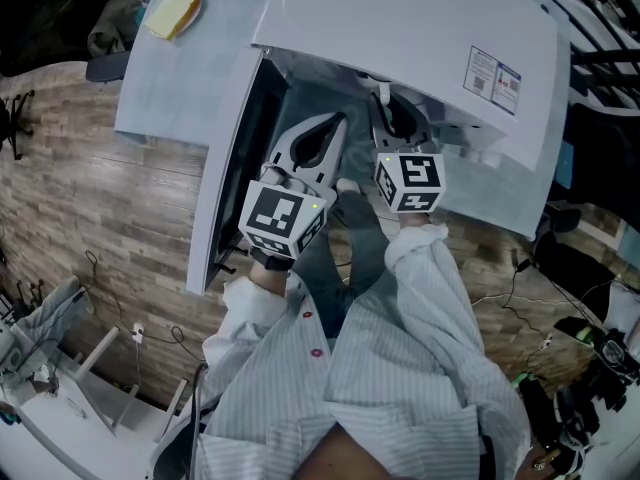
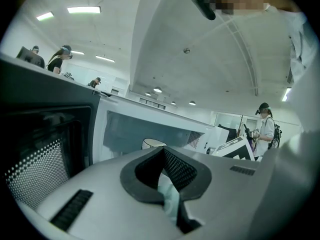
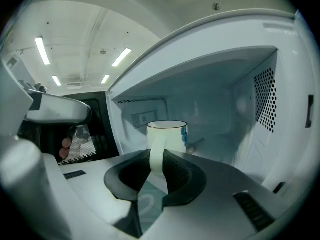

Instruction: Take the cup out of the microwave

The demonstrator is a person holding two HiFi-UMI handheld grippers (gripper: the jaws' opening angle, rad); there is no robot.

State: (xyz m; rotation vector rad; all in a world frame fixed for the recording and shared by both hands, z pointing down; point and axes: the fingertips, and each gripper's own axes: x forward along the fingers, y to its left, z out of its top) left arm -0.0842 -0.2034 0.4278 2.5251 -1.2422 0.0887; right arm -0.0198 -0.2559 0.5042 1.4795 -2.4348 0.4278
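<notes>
A white cup (image 3: 167,134) with a dark rim and a blue mark stands inside the open white microwave (image 1: 400,28). Its handle points at me. In the right gripper view my right gripper (image 3: 157,156) is shut on that handle, with the pads pinching it from both sides. From the head view the right gripper (image 1: 392,108) reaches into the cavity, and the microwave's top hides its tips and the cup. My left gripper (image 1: 335,123) hovers at the opening beside the door (image 1: 235,168), tips together and empty. The cup's rim (image 2: 152,143) shows just beyond the left gripper (image 2: 162,151).
The microwave door hangs open to the left, close to my left gripper. A yellow sponge (image 1: 172,13) lies on the pale counter (image 1: 190,78) beside the microwave. Wood-pattern floor with cables lies below. Several people (image 2: 264,129) stand in the room behind.
</notes>
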